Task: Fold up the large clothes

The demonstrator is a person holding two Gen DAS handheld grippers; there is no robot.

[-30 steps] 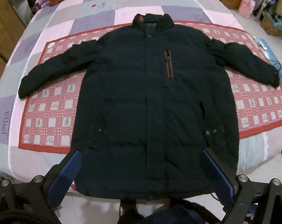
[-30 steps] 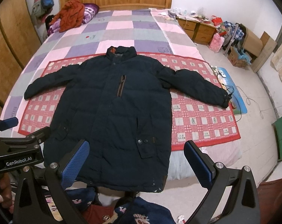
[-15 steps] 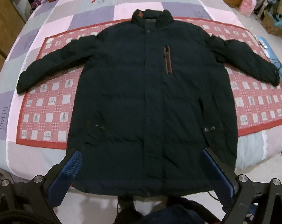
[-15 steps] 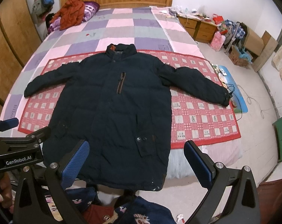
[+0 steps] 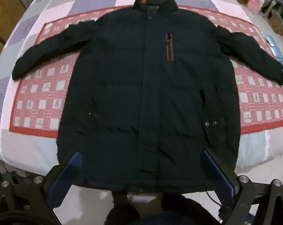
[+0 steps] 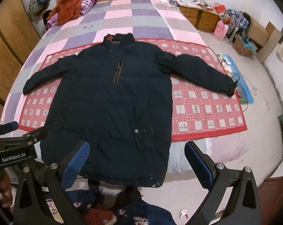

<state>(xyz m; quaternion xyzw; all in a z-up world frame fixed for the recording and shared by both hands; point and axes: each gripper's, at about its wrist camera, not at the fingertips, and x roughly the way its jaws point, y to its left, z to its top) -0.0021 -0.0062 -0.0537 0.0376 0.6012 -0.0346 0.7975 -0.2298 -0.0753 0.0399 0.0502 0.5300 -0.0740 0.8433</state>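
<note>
A large dark navy padded jacket lies flat and face up on a red checked mat across the bed, collar far, both sleeves spread outward, hem hanging over the near bed edge. In the right wrist view the same jacket fills the middle, its right sleeve reaching toward the mat's edge. My left gripper hovers open just above the hem, holding nothing. My right gripper is open too, near the hem's right corner. The left gripper's body shows at the lower left of the right wrist view.
A patchwork quilt covers the bed, with an orange garment and pillow by the wooden headboard. Wooden wardrobes stand at left. Nightstands, bags and boxes crowd the right wall. A blue mat with cables lies on the floor.
Both grippers have moved forward and lower toward the jacket's hem, so the jacket looks larger. The jacket itself has not moved and both grippers stay open.
</note>
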